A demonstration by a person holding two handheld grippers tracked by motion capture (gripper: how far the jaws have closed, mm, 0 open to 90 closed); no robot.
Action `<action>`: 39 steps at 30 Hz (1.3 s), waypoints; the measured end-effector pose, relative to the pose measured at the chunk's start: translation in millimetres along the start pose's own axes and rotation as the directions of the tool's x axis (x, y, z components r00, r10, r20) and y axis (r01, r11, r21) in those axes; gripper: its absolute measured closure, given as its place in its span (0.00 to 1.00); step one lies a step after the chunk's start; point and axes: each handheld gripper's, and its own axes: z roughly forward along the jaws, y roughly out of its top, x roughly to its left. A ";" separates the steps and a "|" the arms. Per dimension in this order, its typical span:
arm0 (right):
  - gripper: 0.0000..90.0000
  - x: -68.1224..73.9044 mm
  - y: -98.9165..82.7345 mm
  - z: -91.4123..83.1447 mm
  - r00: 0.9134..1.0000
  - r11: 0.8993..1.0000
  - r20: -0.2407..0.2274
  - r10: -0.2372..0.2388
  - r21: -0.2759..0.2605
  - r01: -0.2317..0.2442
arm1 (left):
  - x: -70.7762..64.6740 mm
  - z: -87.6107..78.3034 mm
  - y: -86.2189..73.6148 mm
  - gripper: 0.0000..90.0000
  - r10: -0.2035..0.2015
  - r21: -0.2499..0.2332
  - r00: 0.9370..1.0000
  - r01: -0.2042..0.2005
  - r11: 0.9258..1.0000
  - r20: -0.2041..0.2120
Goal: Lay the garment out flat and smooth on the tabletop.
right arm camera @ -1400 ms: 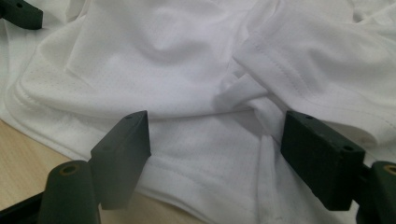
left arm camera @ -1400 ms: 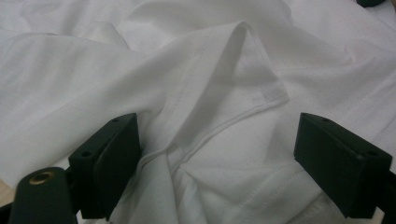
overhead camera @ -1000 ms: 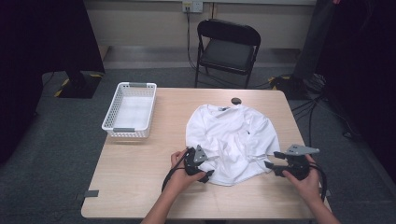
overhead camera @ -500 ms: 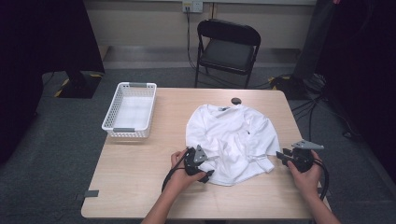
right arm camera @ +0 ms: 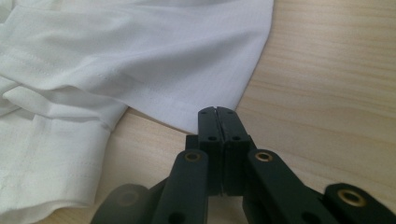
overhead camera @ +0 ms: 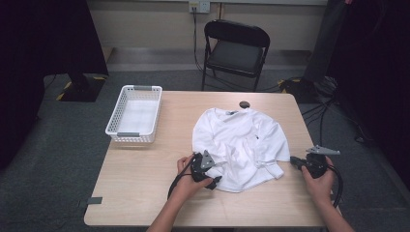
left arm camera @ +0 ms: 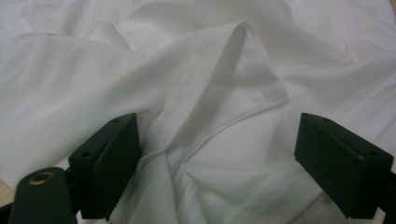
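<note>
Right gripper (overhead camera: 296,161) drawn back off white shirt (overhead camera: 241,140), jaws clenched empty, left gripper (overhead camera: 213,181) jaws spread over hem.

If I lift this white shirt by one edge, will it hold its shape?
Probably not: the white shirt lies creased and folded, so it should drape limply. Thin fabric suggests it's light. The open left claw straddles a bunched hem, so layers may slide unevenly.

My tabletop (overhead camera: 145,183) is light wood. It stands on a grey carpet floor (overhead camera: 58,159). A black folding chair (overhead camera: 235,50) sits behind it, by a pale wall (overhead camera: 145,21) with a plug socket (overhead camera: 199,6). Black cables (overhead camera: 319,101) lie on the floor at the right. Both sides of the room are dark.
</note>
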 end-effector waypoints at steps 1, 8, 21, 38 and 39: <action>1.00 -1.2 0.3 -0.4 1.000 1.000 0.003 -0.008 0.002 0.008 | -0.2 0.1 0.0 0.16 -0.003 -0.002 1.000 0.003 1.000 0.000; 1.00 -14.5 6.5 -7.7 0.999 0.998 0.000 -0.046 0.038 0.046 | -0.1 0.2 0.0 0.16 -0.004 -0.002 1.000 0.004 1.000 0.001; 1.00 -76.5 36.0 -15.0 0.989 0.990 0.104 -0.101 0.112 0.089 | 1.4 0.9 0.3 0.15 -0.004 -0.001 1.000 0.004 1.000 0.012; 0.62 -17.8 18.1 -20.2 0.993 0.993 -0.048 -0.106 0.046 0.109 | 0.8 0.8 0.3 0.15 -0.005 -0.002 1.000 0.005 1.000 0.007; 0.62 -11.1 13.2 -19.4 0.990 0.990 -0.042 -0.131 0.053 0.133 | 0.8 0.9 0.3 0.15 -0.006 -0.002 1.000 0.006 1.000 0.007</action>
